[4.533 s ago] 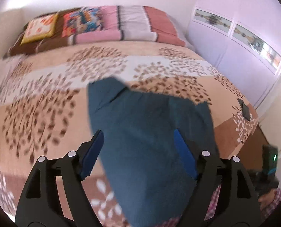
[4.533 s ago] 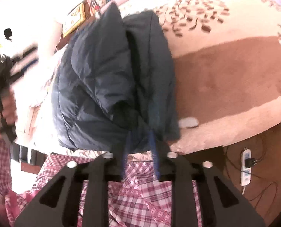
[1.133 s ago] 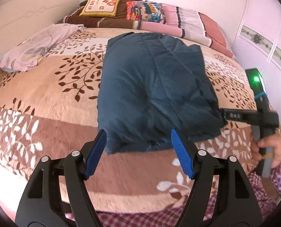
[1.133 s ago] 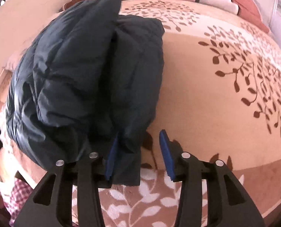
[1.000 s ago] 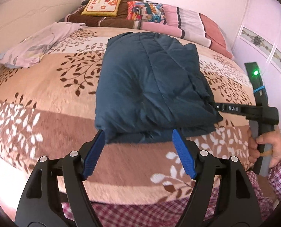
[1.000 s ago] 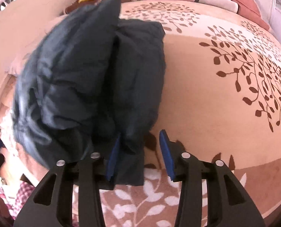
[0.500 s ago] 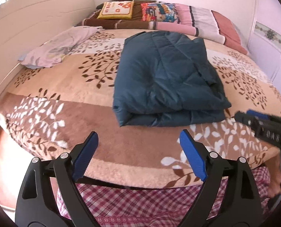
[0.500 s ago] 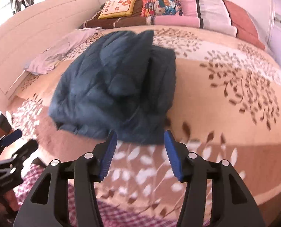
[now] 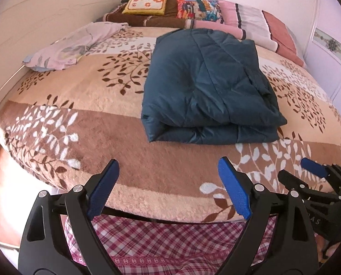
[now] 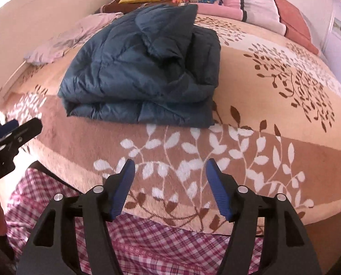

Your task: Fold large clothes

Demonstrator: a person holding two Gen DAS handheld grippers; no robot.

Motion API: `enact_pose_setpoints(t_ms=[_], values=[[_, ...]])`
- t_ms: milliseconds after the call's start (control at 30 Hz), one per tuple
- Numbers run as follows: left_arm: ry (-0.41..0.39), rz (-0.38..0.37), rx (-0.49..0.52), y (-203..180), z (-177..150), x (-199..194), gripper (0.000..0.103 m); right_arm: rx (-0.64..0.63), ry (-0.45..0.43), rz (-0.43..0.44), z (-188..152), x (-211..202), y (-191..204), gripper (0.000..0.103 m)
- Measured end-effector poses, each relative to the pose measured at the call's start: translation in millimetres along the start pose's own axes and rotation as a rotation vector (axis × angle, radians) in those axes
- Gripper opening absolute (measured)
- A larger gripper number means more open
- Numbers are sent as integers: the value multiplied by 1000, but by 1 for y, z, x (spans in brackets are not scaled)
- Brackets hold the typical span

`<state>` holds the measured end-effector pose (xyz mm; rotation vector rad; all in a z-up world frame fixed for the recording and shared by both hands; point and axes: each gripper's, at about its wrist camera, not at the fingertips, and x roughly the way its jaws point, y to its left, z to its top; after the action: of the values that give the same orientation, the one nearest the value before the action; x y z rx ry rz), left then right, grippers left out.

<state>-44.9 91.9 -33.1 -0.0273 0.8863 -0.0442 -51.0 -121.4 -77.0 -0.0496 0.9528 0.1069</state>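
A dark blue padded jacket [image 9: 207, 84] lies folded into a thick stack on the leaf-patterned bed cover [image 9: 83, 100]; it also shows in the right wrist view as the jacket [image 10: 145, 68]. My left gripper [image 9: 168, 169] hangs wide open over the bed's near edge, well short of the jacket, with nothing between its blue pads. My right gripper [image 10: 168, 167] is over the same edge, its jaws opening and nothing between them. Each gripper shows at the side of the other's view: the right one [image 9: 312, 169], the left one [image 10: 12, 128].
Pillows [image 9: 193, 6] line the head of the bed. A pale lilac garment [image 9: 74, 45] lies crumpled at the far left by the white headboard wall. A red checked cloth [image 9: 170, 240] hangs below the bed's near edge. A wardrobe door [image 9: 331, 45] stands at the right.
Both grippers let go of the jacket and drew back toward the bed's near edge. The jacket now rests folded on the cover. The right jaws have widened; the left ones reached full width.
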Motion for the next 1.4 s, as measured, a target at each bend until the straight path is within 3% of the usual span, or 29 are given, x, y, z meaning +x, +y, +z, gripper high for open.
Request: enact_pose_setpoints(t_ms=[167, 767, 1000, 1400], values=[[14, 2, -1, 0, -1, 4, 87, -33, -48, -50, -2, -8, 6, 77], [81, 38, 6, -3, -5, 17, 87, -11, 0, -28, -3, -1, 0, 76], [85, 43, 18, -4, -6, 18, 86, -4, 50, -32, -4, 7, 0, 75], [92, 33, 26, -7, -8, 19, 83, 20, 60, -40, -5, 10, -4, 75]])
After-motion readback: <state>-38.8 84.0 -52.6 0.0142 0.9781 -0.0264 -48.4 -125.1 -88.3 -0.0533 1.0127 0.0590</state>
